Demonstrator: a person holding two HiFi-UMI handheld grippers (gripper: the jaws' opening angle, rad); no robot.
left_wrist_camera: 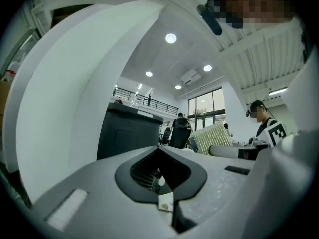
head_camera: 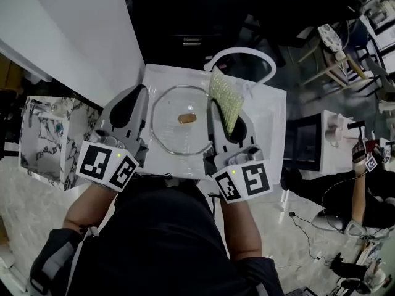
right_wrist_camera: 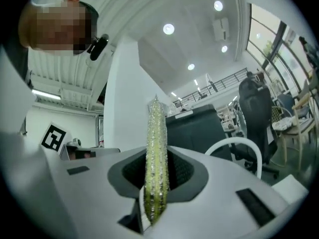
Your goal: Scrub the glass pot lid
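So, left tongs (head_camera: 137, 95) (left_wrist_camera: 160, 174) are pressed together. A small pale scrap sits at the seam in the left gripper view, too small to identify. They sit just left of the glass pot lid (head_camera: 176, 142); can't tell if they touch its rim.

Right tongs (head_camera: 217, 113) (right_wrist_camera: 155, 183) are pinching a yellow-green scrub pad (head_camera: 226, 97) (right_wrist_camera: 155, 143). In the right gripper view the pad stands edge-on, straight up out of the jaws, with a glittery, knobbly surface. In the head view it fans out past the tips, just right of the lid and reaching beyond the lid's far-right edge. Can't tell pad-to-glass contact.

The lid lies flat, roughly centred in a white sink (head_camera: 274, 125), with a brown knob (head_camera: 187, 118) at its middle, between the two tongs.

A white arched faucet (head_camera: 245, 53) (right_wrist_camera: 240, 149) stands beyond the lid, on the far side of the sink. A marble-pattern box (head_camera: 46, 134) sits well left of the lid. A white appliance (head_camera: 313, 139) is well right of the lid. Further right is another person's arm (head_camera: 359, 190).
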